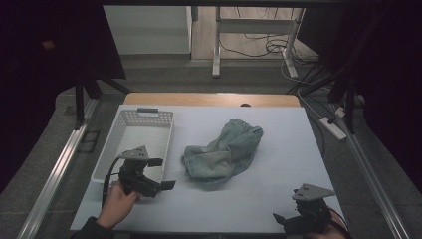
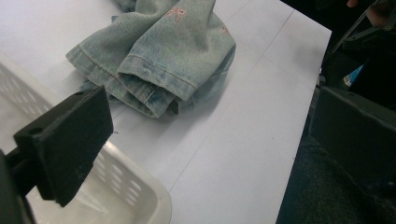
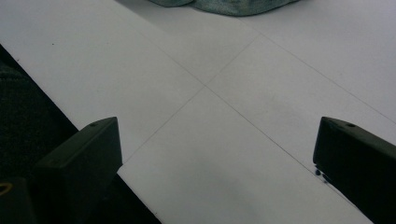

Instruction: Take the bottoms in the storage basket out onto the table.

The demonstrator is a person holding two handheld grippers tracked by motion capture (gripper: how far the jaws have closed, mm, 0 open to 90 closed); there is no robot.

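Jeans (image 1: 224, 152) lie crumpled at mid-frame of the high view, on the white table (image 1: 278, 189), bunched with hems folded under; in the left gripper view the cuffs (image 2: 154, 88) sit at upper centre, stitched edges toward the camera. White basket (image 1: 130, 144) stands left of the jeans, just beside them but apart, probably set there to receive them. Left tool (image 1: 161, 174) hovers at lower left over the basket's near corner, jaws spread wide, nothing between them, aimed right toward the denim, which looks like a reach lined up on the nearest cuffs. Right tool (image 1: 286, 221) sits low at lower right, well apart from the jeans, jaws also wide and empty over bare table (image 3: 219, 121), likely waiting. Hand (image 1: 117, 201) grips the left tool from below.
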